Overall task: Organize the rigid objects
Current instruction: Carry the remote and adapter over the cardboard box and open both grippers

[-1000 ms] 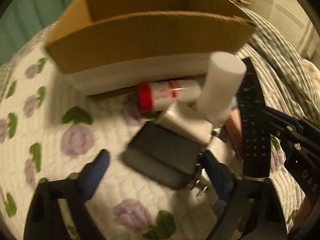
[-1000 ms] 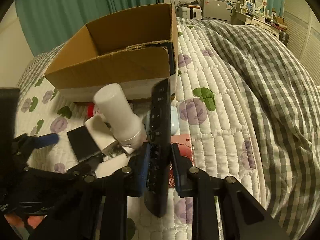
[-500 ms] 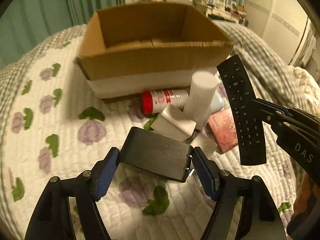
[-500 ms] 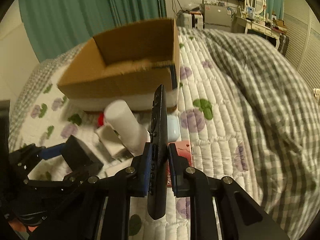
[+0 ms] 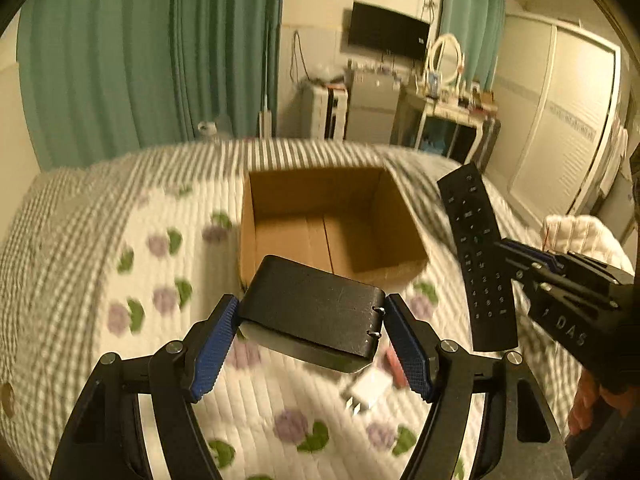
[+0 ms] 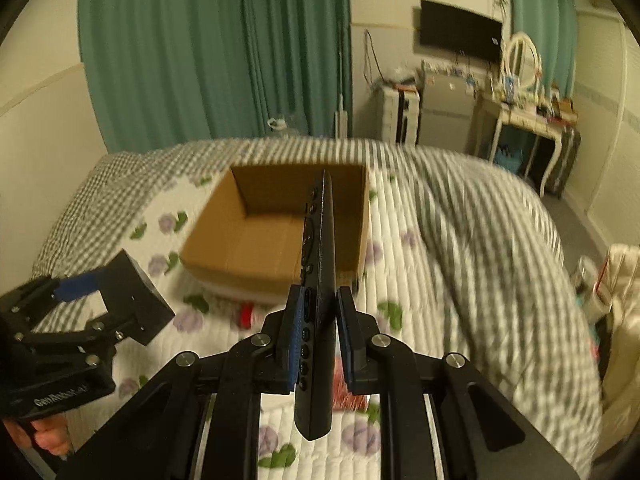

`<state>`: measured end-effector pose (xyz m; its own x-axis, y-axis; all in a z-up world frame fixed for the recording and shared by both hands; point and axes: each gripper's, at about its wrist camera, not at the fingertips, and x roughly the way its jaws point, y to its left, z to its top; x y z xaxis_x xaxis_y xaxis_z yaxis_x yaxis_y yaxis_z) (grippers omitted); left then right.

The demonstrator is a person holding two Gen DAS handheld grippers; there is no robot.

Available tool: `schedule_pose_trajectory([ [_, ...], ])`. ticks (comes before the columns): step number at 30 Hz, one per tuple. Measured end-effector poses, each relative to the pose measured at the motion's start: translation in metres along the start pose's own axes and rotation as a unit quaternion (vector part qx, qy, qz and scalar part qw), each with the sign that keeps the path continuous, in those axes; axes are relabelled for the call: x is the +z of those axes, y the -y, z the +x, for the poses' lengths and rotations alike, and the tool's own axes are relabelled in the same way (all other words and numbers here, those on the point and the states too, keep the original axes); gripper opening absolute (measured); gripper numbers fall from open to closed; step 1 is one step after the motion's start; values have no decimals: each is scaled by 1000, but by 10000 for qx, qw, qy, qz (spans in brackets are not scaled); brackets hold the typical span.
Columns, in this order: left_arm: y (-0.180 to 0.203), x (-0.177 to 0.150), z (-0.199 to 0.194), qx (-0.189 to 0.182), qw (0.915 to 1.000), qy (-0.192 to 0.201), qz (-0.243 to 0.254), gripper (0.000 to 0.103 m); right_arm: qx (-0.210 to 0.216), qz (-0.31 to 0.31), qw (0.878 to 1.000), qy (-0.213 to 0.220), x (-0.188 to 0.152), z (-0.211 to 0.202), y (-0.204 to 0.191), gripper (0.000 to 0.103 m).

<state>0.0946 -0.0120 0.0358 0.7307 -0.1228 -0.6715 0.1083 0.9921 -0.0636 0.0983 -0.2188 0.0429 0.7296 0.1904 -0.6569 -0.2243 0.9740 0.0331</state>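
Both hands are up off the bed (image 5: 72, 240) at once. The left hand-held gripper (image 5: 310, 334) pinches a flat black box (image 5: 312, 316) by its two short ends, blue pads (image 5: 212, 344) pressed against each side, and holds it in the air on the near side of the open cardboard box (image 5: 332, 224), tilted a little down to the right. The right hand-held gripper (image 6: 318, 340) is clamped on a long black remote control (image 6: 318, 280), standing on its edge with the buttons facing left; its far end reaches over the cardboard box as seen from the right wrist. From the left wrist view the remote hangs to the right of the cardboard box, well clear of the quilt. The cardboard box sits on the flowered white quilt (image 5: 160, 280) with its top open and only its bare bottom showing inside. Below the raised things, a small white plug (image 5: 368, 390) and something pink (image 5: 396, 364) lie on the quilt, and a red-capped bottle (image 6: 248, 314) lies against the cardboard box's near wall. Green curtains (image 6: 216, 52) hang behind the bed.
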Motion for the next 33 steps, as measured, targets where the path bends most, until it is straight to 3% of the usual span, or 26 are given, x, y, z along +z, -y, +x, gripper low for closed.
schedule_pose_trajectory([
  [4,-4,36,12,108,9997,221,42,75,37,-108,9999,114,35,5,1,16],
  [10,-11,64,68,306,9994,122,112,75,128,-151,9998,43,76,47,6,16],
  [15,-12,60,120,291,9991,-295,77,75,119,-183,9996,-184,85,100,14,16],
  [22,-16,46,167,405,9974,-575,129,75,210,-199,9988,-391,75,151,24,16],
  [28,-17,44,180,495,9962,-704,164,75,282,-147,9985,-452,65,168,29,16],
  [31,-16,48,162,467,9981,-361,159,76,448,62,9984,-347,67,162,35,17],
  [33,-13,53,144,503,9981,-260,259,77,389,112,9988,-275,70,153,35,29],
])
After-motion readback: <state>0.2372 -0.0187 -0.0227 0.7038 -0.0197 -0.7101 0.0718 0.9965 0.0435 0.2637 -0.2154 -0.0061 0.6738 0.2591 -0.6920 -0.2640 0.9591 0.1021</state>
